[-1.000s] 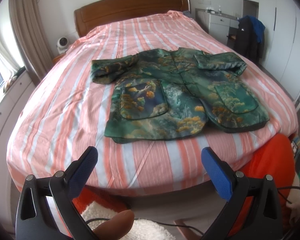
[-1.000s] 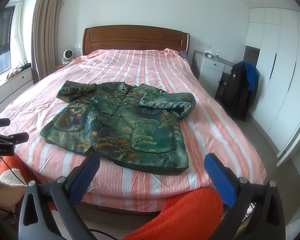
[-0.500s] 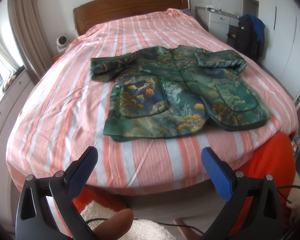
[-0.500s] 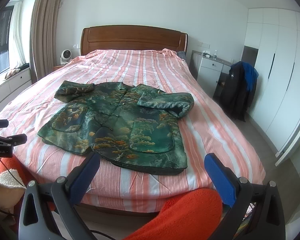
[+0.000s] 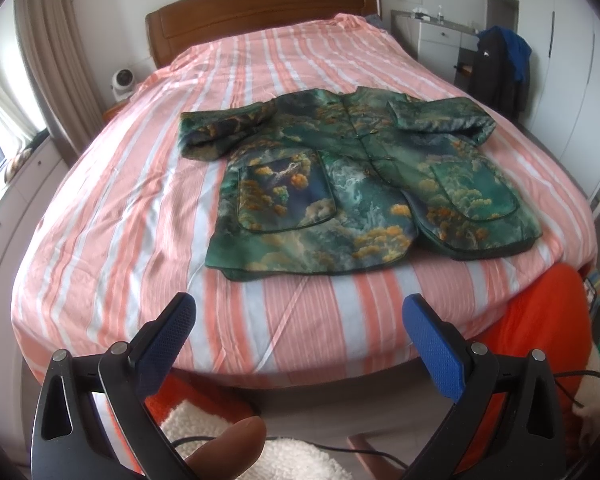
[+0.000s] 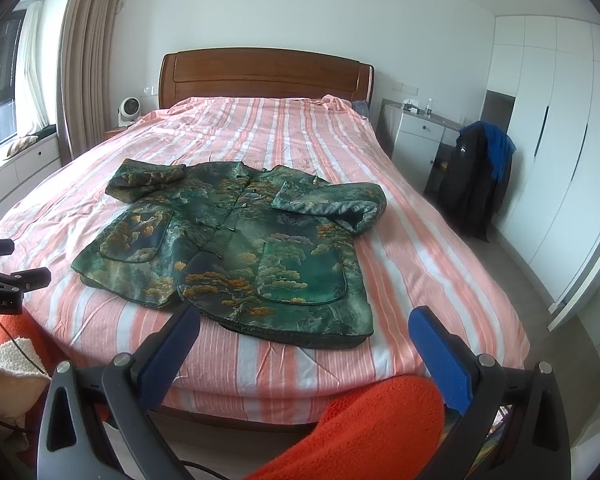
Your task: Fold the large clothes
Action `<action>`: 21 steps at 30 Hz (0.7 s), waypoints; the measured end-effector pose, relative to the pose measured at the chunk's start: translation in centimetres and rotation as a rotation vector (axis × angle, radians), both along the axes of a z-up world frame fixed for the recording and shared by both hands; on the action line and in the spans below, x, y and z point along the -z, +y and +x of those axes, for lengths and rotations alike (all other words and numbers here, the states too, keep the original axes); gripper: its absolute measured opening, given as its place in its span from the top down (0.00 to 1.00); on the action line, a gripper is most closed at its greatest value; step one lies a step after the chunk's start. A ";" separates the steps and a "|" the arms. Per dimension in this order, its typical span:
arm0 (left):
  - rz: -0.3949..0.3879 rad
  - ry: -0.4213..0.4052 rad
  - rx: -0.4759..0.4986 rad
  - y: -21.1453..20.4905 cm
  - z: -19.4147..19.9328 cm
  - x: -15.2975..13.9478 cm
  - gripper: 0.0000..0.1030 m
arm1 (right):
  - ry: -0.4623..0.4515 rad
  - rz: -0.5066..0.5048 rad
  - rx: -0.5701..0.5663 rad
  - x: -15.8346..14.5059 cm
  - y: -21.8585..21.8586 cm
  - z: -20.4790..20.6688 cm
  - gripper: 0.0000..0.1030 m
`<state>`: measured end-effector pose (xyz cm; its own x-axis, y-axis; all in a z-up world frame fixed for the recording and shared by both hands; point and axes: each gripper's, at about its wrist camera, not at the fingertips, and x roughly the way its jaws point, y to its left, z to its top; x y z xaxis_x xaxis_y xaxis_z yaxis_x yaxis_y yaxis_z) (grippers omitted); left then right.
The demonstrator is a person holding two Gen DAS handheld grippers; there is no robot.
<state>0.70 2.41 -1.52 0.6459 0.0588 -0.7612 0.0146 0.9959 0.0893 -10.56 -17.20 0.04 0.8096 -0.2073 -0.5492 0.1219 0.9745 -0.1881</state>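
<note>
Nearest the cameras, both claws hung off the foot of the bed with nothing between their blue pads. The left gripper [image 5: 298, 316] stood spread wide, and so did the right gripper [image 6: 304, 326]; neither touched cloth. A fingertip [image 5: 228, 446] showed at the lower edge of the left view, and orange fabric [image 6: 364, 428] bulged beneath the right claw.

Just beyond lay the bed [image 5: 112, 208], one of it, under a pink, white and pale blue striped cover. On it, toward the near right part, lay the single green quilted jacket [image 5: 364, 184] with a gold and teal landscape print. It lay face up and buttoned, hem toward the foot, collar toward the far end. Two patch pockets showed on its front, and both sleeves were already folded in: the left sleeve [image 5: 224, 130] bunched loosely at the shoulder, the right sleeve [image 6: 332, 200] laid across the chest.

The padding looked thick and springy, so a fold might well bounce open once released. The sleeves could slide out if the hem were lifted fast or by one corner only. The pads might also pinch the striped cover along with the hem, dragging the bedding and skewing the fold.

Farther off stood one wooden headboard [image 6: 266, 74], one small white fan [image 6: 130, 110] at the far left, and a dark coat with a blue garment [image 6: 482, 176] hung on a chair at the right.
</note>
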 end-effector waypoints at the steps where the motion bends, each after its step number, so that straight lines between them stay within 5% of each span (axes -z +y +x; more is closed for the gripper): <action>1: 0.000 0.000 0.000 0.0 0.0 0.0 0.00 | 0.002 0.001 0.000 0.1 0.0 0.1 0.01; 21: -0.001 0.000 0.000 0.0 0.2 0.2 0.00 | 0.004 -0.001 0.005 0.2 -0.2 0.1 0.01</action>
<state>0.90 2.40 -1.71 0.6462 0.0586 -0.7609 0.0141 0.9960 0.0888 -10.43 -17.41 -0.17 0.8064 -0.2122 -0.5520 0.1263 0.9737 -0.1899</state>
